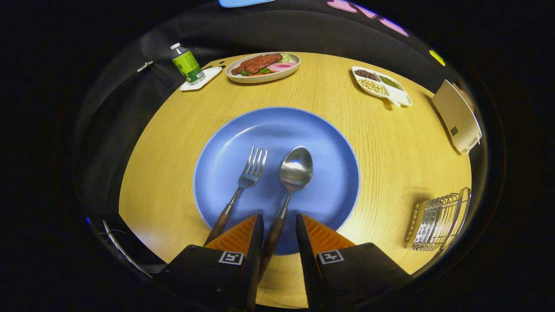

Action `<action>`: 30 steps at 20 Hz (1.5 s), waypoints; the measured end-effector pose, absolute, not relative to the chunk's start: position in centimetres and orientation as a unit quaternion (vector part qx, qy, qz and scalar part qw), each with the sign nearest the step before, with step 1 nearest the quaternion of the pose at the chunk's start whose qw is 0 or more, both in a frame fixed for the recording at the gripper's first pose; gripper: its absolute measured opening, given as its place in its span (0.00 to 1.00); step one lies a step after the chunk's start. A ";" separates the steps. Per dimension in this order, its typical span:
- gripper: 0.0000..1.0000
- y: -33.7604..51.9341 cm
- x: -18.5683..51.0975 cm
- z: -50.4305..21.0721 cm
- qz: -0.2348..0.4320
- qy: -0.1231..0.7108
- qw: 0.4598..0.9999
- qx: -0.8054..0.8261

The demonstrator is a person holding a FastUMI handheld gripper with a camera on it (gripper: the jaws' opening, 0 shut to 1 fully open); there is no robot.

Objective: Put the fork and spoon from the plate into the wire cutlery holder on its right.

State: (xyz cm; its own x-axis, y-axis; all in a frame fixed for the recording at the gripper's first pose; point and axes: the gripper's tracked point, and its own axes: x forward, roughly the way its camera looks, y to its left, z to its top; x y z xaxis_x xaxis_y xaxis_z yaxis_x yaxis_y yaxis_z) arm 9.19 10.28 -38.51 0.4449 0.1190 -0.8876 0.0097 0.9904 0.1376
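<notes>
Wood-handled spoon lies on the blue plate, its handle running back between the parted fingers of the hand-held gripper, bowl pointing away; fingers straddle the handle but seem not yet pressed on it. Fork lies just left, roughly parallel, handle outside the left finger. Wire cutlery holder stands off to the right on the surface.

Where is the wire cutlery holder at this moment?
In the gripper view, the metal wire cutlery holder stands on the round wooden table, right of the blue plate and the open gripper, nearer than the white toaster.
</notes>
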 end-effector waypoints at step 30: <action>0.07 2.8 8.7 -24.6 0.073 0.406 0.903 0.118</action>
